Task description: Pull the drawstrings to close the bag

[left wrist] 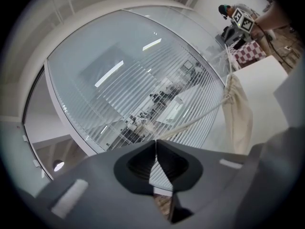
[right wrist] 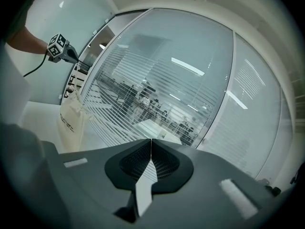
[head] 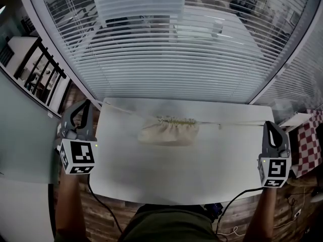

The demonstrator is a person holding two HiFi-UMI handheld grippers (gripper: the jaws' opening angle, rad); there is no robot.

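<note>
Bag gathered on table | left gripper, right gripper — jaws clamped on drawstrings | blinds behind

Open tabletop all along the near side, in front of the bag and out to both side edges. Barred at the back by blinds just past the far edge, and along that edge by one taut cord from bag to left tongs and a second cord to right tongs.

Beige bag, cream drawstrings, white table; red-and-white checked cloth; white slatted blinds.
</note>
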